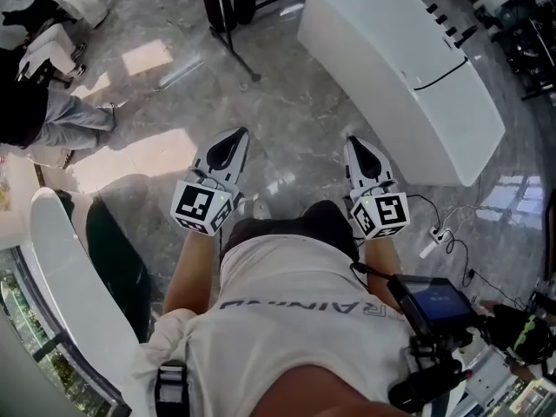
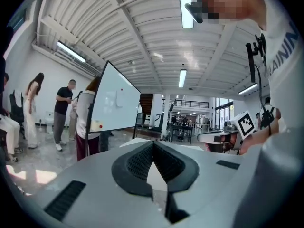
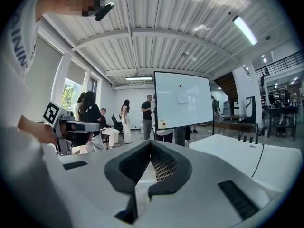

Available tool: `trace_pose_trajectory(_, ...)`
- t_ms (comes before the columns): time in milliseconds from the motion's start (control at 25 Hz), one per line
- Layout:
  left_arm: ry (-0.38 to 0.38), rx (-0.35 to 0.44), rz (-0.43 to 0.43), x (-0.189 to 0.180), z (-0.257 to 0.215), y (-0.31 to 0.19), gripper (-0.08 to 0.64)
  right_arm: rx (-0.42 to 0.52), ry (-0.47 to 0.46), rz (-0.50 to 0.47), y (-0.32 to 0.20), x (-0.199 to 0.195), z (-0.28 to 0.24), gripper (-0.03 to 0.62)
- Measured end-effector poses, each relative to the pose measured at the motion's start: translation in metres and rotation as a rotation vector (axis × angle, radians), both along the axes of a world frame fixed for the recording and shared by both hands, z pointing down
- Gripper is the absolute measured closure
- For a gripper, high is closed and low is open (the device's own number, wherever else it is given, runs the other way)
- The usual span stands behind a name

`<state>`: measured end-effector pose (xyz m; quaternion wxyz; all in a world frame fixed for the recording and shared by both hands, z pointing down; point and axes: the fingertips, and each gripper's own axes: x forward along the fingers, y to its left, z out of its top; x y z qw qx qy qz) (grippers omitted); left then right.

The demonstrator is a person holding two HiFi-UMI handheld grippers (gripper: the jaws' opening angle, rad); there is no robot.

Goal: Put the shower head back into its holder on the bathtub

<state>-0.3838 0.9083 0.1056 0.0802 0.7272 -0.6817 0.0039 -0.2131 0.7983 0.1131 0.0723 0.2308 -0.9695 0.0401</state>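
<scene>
- So, you cannot pick out the shower head for certain from here. The likeliest spot is the row of black fittings (image 1: pixel 447 23) standing on the far-right rim of the white bathtub (image 1: pixel 382 76), where its holder should also be.
- A thin black hose (image 1: pixel 445 76) curves across the top of the bathtub just near those fittings, and following it should lead you to the head.
- The bathtub lies far and to the right of you. Its long axis runs from far left to near right, and its near end is well apart from both tools.
- Your right gripper (image 1: pixel 358 146) is the nearer one. Its jaws are pressed together with nothing between them.
- Your left gripper (image 1: pixel 234 137) is farther away, on the left. Its jaws are likewise closed and it holds nothing.
- The move therefore goes rightward and away from you. The right hand probably leads, and its jaws must part before any grasp.
- A white power strip (image 1: pixel 439 233) with its cable lies on the floor between your right side and the near end of the bathtub, so watch your step.
</scene>
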Motion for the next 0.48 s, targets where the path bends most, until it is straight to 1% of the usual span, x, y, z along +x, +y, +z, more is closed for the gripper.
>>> trace_pose_trajectory(200, -0.017, 0.006, 0.105, 0.007, -0.003, -0.056, 0.543, -0.001, 0.005, 0.094, -0.04, 0.015, 0.001, 0.58)
trace_pose_trajectory(320, -0.022, 0.011, 0.141, 0.013, -0.006, -0.079, 0.543, 0.005, -0.001, 0.125, -0.055, 0.023, 0.001, 0.58)
trace_pose_trajectory(480, -0.033, 0.014, 0.172, 0.025, -0.005, -0.096, 0.543, 0.017, -0.012, 0.144, -0.065, 0.033, 0.005, 0.58)
